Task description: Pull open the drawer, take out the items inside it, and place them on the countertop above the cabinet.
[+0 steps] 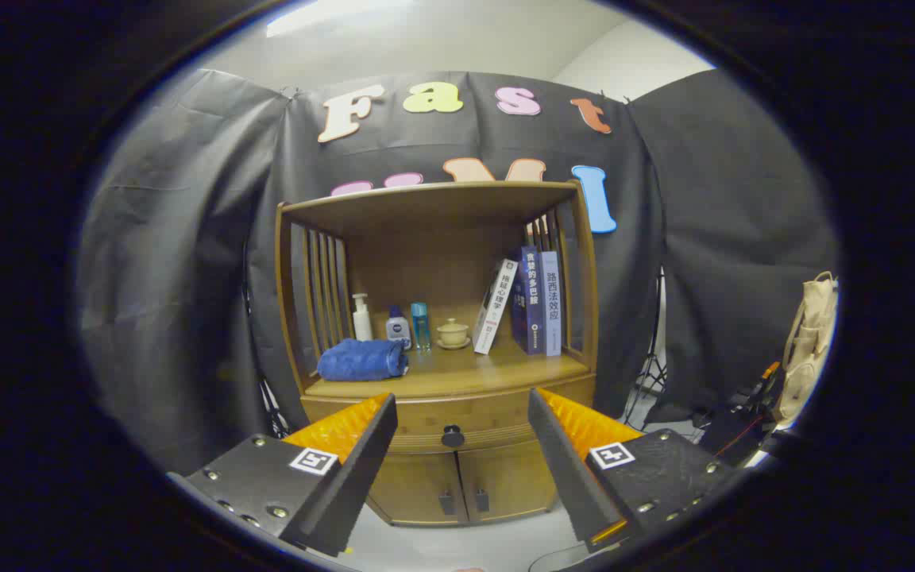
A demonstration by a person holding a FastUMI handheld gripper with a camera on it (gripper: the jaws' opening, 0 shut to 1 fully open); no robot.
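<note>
Wooden drawer (457, 425) shut, contents hidden; gripper (461, 413) spread wide, holding nothing.

The cabinet (457, 469) is smooth wood with a soft shine; its drawer knob (453, 435) looks dark and matt. The blue towel (362, 360) is fluffy cloth.

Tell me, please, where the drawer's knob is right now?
In the gripper view the dark knob sits centred on the closed drawer, below the countertop and above the two cabinet doors, beyond and between the fingers of the open gripper.
</note>
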